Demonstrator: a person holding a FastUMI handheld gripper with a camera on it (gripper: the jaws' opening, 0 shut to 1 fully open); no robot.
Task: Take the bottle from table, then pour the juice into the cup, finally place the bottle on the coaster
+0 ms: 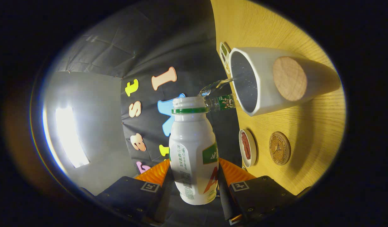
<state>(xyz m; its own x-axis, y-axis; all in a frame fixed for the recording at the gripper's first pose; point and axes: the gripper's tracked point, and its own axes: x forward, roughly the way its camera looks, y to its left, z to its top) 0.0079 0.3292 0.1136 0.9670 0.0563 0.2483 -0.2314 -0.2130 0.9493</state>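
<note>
Pour step in hand. Gripper (pixel 194 186) is clamped on the bottle (pixel 193 151), one finger on each flank of its lower body. View is rolled: the bench (pixel 276 28) stands as a near-vertical plane off to one side, so the bottle is tipped far over, roughly sideways to the bench. Its long axis runs along the fingers, open mouth forward, with the cup (pixel 263 82) just beyond and to the side of the mouth. A clear stream appears to arc near the cup rim; whether it leaves this bottle's mouth cannot be settled.

A small dish (pixel 247 148) and the coaster (pixel 279 148) lie near the cup.

Next, by judgement: roll the bottle upright, carry it to the coaster, set it down on its base.
</note>
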